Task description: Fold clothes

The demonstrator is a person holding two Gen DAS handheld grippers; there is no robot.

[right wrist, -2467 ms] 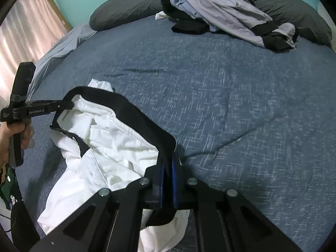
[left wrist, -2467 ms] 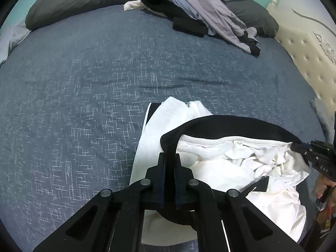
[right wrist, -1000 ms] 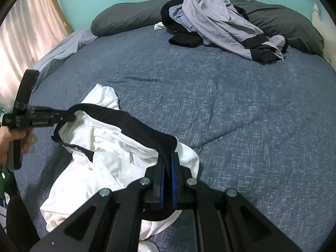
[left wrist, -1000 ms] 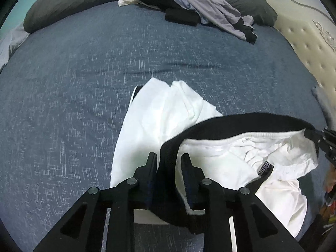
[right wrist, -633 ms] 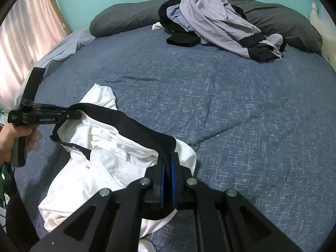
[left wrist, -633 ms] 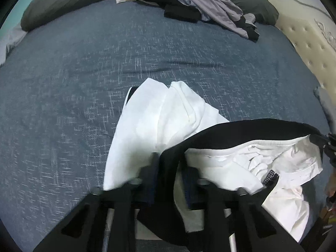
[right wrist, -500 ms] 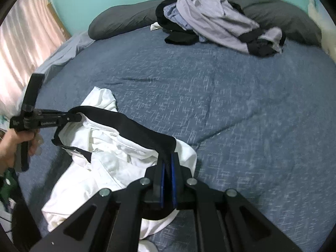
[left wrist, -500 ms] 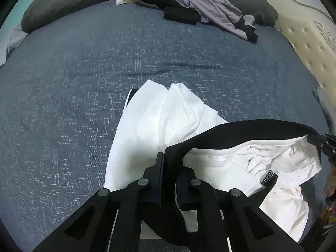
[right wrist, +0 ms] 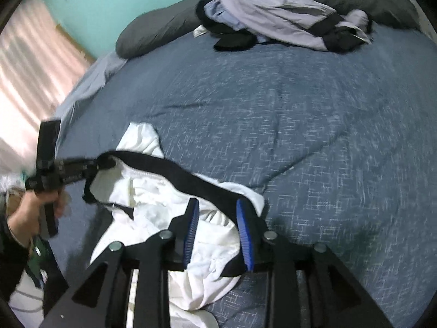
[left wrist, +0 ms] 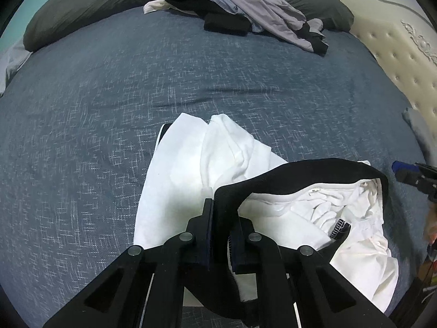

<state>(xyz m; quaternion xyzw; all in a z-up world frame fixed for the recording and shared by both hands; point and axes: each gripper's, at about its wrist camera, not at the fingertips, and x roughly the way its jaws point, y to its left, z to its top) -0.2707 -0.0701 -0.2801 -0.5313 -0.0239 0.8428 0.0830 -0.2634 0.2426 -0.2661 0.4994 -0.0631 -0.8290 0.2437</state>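
Observation:
A white garment point(left wrist: 191, 164) with a black waistband point(left wrist: 300, 172) lies crumpled on the blue bedspread point(left wrist: 109, 95). My left gripper point(left wrist: 221, 213) is shut on the left end of the waistband, which rises in a loop from its fingers. In the right wrist view that same left gripper point(right wrist: 98, 164) pinches the band's far end, held by a hand point(right wrist: 32, 207). My right gripper point(right wrist: 217, 218) has its jaws opening; the waistband point(right wrist: 191, 180) runs across between the blue pads point(right wrist: 192, 224) without being pressed. The right gripper's tip point(left wrist: 404, 173) shows at the left view's right edge.
A pile of grey, blue and black clothes point(left wrist: 245, 5) lies at the far side against dark grey pillows point(left wrist: 82, 5). A cream tufted headboard point(left wrist: 396, 54) borders the bed on the right. A pink curtain point(right wrist: 27, 68) hangs on the left.
The left gripper closed on the waistband after standing open around it. The right gripper's jaws have parted from the waistband, and its view has rolled and tilted.

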